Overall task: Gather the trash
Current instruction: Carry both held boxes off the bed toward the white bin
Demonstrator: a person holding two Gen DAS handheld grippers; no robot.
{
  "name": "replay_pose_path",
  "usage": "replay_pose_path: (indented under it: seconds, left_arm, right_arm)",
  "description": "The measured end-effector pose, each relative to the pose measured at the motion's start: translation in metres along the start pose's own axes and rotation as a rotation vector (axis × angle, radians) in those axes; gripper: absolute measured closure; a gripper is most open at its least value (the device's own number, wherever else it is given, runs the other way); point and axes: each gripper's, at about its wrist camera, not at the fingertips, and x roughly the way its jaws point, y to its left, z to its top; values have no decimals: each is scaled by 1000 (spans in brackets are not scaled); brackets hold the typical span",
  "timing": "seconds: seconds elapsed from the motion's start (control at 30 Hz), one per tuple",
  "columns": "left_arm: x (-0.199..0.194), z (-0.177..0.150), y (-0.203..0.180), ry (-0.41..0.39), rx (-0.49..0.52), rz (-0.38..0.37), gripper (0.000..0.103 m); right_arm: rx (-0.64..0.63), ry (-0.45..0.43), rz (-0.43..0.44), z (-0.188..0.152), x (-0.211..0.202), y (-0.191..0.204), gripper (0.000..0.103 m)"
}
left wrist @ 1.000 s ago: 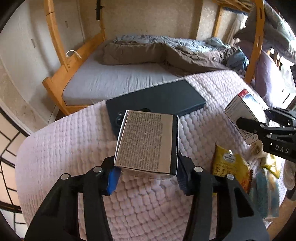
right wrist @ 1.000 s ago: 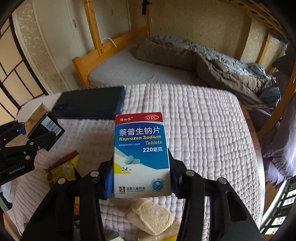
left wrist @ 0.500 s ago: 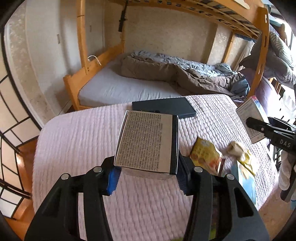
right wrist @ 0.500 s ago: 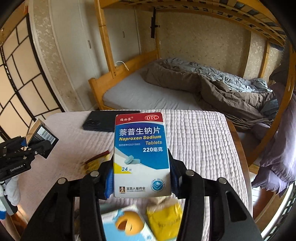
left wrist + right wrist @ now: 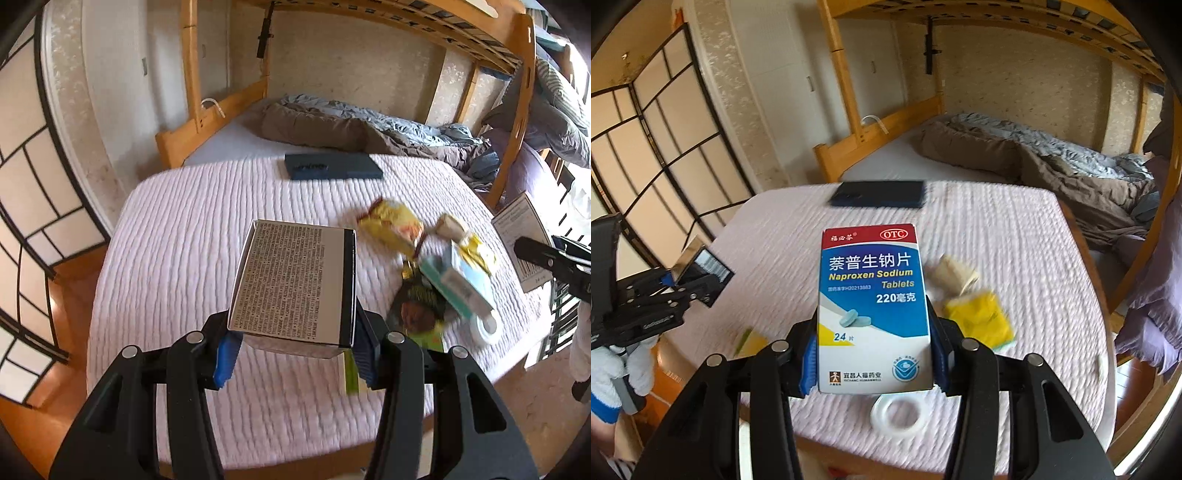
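Observation:
My left gripper (image 5: 293, 350) is shut on a silver and black box (image 5: 295, 280) covered in fine print, held above the pink quilted table (image 5: 177, 266). In my right gripper (image 5: 873, 365), also shut, stands a blue and white tablet box (image 5: 873, 306). Each gripper shows at the edge of the other's view, the left gripper (image 5: 657, 302) and the right gripper (image 5: 554, 258), both still carrying their boxes. Loose trash lies on the table's right part: a yellow snack packet (image 5: 395, 225), a beige wrapper (image 5: 452, 225), a teal carton (image 5: 454, 284), a dark packet (image 5: 417, 310) and a white tape ring (image 5: 895, 413).
A dark blue flat case (image 5: 332, 166) lies at the table's far edge. Behind it is a wooden bunk bed (image 5: 207, 125) with a rumpled brown and grey quilt (image 5: 1052, 162). A lattice screen (image 5: 26, 184) stands to the left, over wooden floor. A gloved hand (image 5: 609, 365) holds the left tool.
Both grippers have drawn back from the table and risen, each keeping its box. The whole table and the pile of trash have come into view, and the blue case looks farther off.

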Motion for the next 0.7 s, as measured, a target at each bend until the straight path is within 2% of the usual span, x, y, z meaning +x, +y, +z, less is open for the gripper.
replay_pose_path:
  seconds: [0.33,0.7]
  left_arm:
    - [-30,-53,-8,39,-19,4,51]
    - [-43,-103,-36,107,17,-24,51]
  right_arm:
    - [-51,58,45,-64,-23,43,57]
    - [-30,141,66,-114,-37,54,57]
